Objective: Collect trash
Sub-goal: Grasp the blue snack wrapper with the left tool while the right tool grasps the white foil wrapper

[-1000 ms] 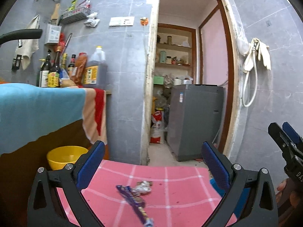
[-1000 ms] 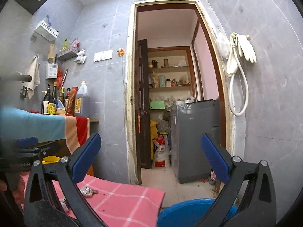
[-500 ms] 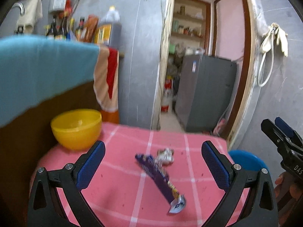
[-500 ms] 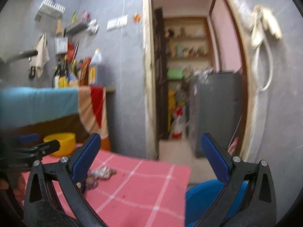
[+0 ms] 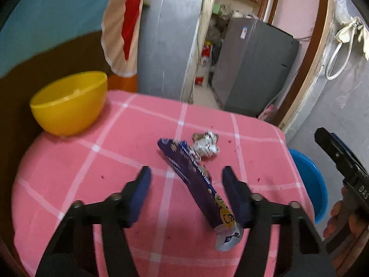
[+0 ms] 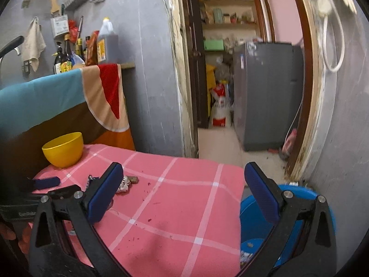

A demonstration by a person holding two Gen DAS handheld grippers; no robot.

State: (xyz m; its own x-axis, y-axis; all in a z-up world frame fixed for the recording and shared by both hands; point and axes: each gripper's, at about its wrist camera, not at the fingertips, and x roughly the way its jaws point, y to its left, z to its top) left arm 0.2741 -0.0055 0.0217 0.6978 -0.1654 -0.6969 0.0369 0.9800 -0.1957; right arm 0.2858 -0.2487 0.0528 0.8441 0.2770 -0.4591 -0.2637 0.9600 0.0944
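A long purple snack wrapper (image 5: 196,180) lies on the pink checked tablecloth (image 5: 92,161), with a crumpled silver wrapper (image 5: 206,144) just beyond it. My left gripper (image 5: 186,184) is open and low over the purple wrapper, its fingers on either side of it. My right gripper (image 6: 184,187) is open and empty above the table's right part. In the right wrist view the crumpled wrapper (image 6: 123,183) peeks out behind my left finger. A blue bin (image 6: 251,219) stands on the floor beside the table's right edge.
A yellow bowl (image 5: 69,103) sits at the table's far left corner. A draped cloth-covered counter (image 6: 46,97) with bottles rises behind it. A doorway (image 6: 230,69) beyond shows a grey appliance (image 6: 265,92). The blue bin also shows in the left wrist view (image 5: 309,184).
My left gripper has tilted down and moved over the purple wrapper, and its fingers have come closer together. My right gripper has tilted down toward the table and bin.
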